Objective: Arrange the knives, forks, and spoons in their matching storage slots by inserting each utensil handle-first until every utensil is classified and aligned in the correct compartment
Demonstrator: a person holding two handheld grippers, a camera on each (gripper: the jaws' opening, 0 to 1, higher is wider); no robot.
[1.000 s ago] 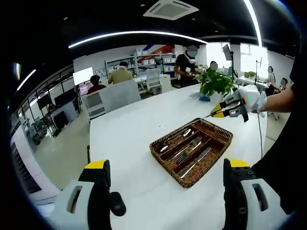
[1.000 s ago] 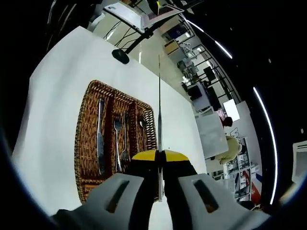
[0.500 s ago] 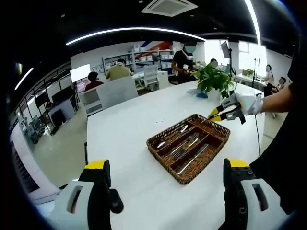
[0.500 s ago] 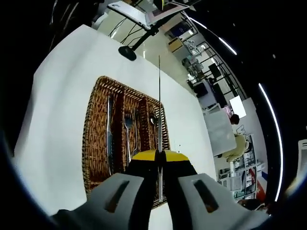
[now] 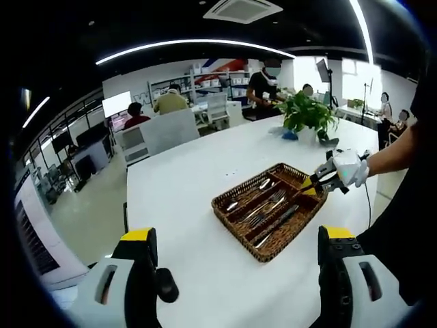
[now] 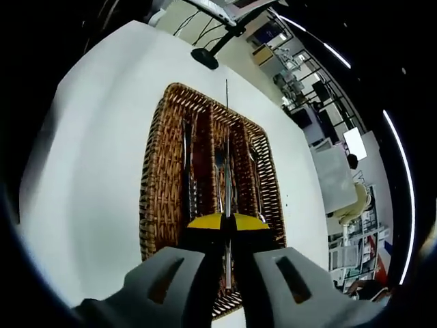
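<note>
Currently the right claw (image 6: 227,220) pinches a thin utensil (image 6: 227,147) above the wicker tray (image 6: 158,198); the left claw (image 5: 235,242) gapes wide, empty.

The basket (image 5: 270,212) on the table (image 5: 184,198) holds cutlery, a plant (image 5: 305,114) behind.

Left gripper view: farther, level across table. Right gripper view: close, looking down. Shared: wicker tray (image 5: 239,222) (image 6: 158,178).
</note>
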